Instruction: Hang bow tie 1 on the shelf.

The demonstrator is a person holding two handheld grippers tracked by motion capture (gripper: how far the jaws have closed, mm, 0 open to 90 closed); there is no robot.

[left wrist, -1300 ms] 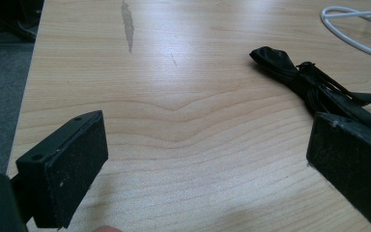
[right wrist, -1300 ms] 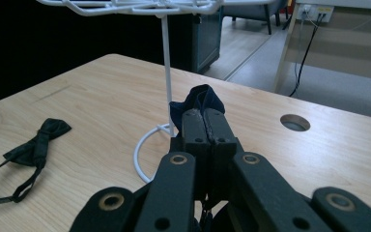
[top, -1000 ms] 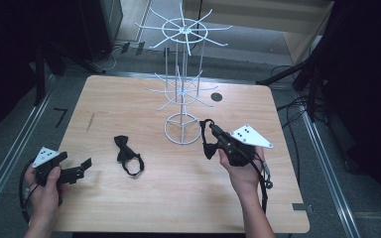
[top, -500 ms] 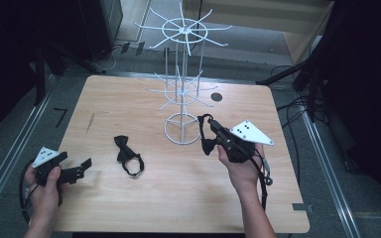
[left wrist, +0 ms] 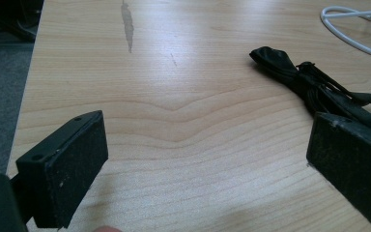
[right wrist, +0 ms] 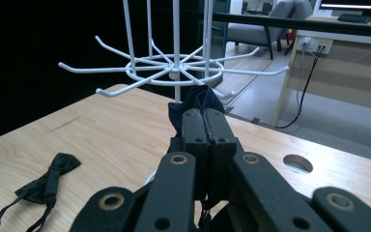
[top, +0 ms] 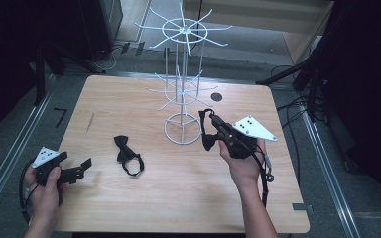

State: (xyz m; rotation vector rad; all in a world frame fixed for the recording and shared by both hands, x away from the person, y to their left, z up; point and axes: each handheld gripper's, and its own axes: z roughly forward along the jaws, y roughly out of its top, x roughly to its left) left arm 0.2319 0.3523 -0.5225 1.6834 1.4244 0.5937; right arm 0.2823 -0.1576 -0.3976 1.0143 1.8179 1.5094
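Black fabric shows between the closed jaws of the right hand-held gripper (top: 213, 130): a dark bow tie (top: 208, 140), pinched and lifted just beside the ring base of the white wire display stand (top: 181, 130); in the right gripper view the tie's cloth (right wrist: 198, 104) bulges past the jaw tips, close under the stand's lower ring of hooks (right wrist: 174, 67); the left hand-held gripper (top: 82, 167) rests low over the near left part of the wooden worktop (top: 144, 213), its jaws spread wide with nothing between them; a second black bow tie (top: 127, 155) lies flat on the worktop between the two grippers, its strap looped beside it; in the left gripper view that tie (left wrist: 290, 72) lies near the farther jaw.
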